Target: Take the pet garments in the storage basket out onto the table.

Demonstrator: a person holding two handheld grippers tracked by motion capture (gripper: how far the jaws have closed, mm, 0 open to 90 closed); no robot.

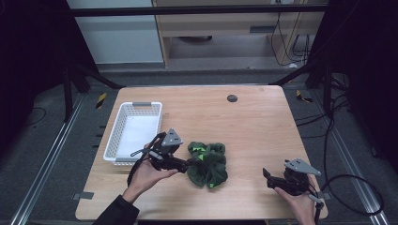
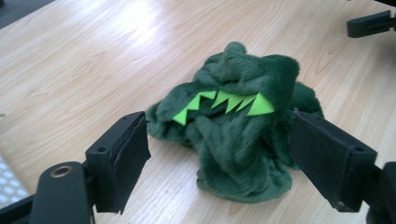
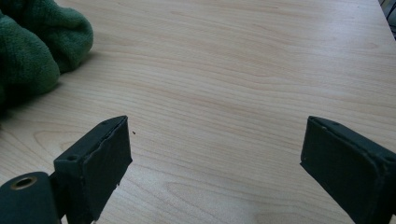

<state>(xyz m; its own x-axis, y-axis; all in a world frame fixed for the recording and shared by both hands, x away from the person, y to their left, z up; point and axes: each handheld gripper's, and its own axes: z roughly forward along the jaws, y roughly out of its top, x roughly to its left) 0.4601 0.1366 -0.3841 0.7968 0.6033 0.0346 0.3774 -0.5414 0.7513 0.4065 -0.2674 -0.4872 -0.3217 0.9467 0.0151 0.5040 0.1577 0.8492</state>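
A dark green plush toy (image 1: 209, 164) with bright green felt zigzag teeth lies crumpled on the wooden table (image 1: 253, 126), a little left of centre near the front. My left gripper (image 1: 190, 163) is at the toy's left edge, pointing right. In the left gripper view its jaws (image 2: 219, 140) stand wide apart and the toy (image 2: 238, 135) lies between and ahead of them, with neither pad pressing on it. My right gripper (image 1: 266, 176) rests low at the front right, pointing left. It (image 3: 215, 144) is open over bare wood, with the toy (image 3: 32, 51) far off at the upper left.
A white perforated basket (image 1: 109, 145) with nothing in it stands at the table's left edge, just behind my left hand. A small black round disc (image 1: 232, 98) sits near the table's far edge. The other gripper (image 2: 371, 23) shows far off in the left gripper view.
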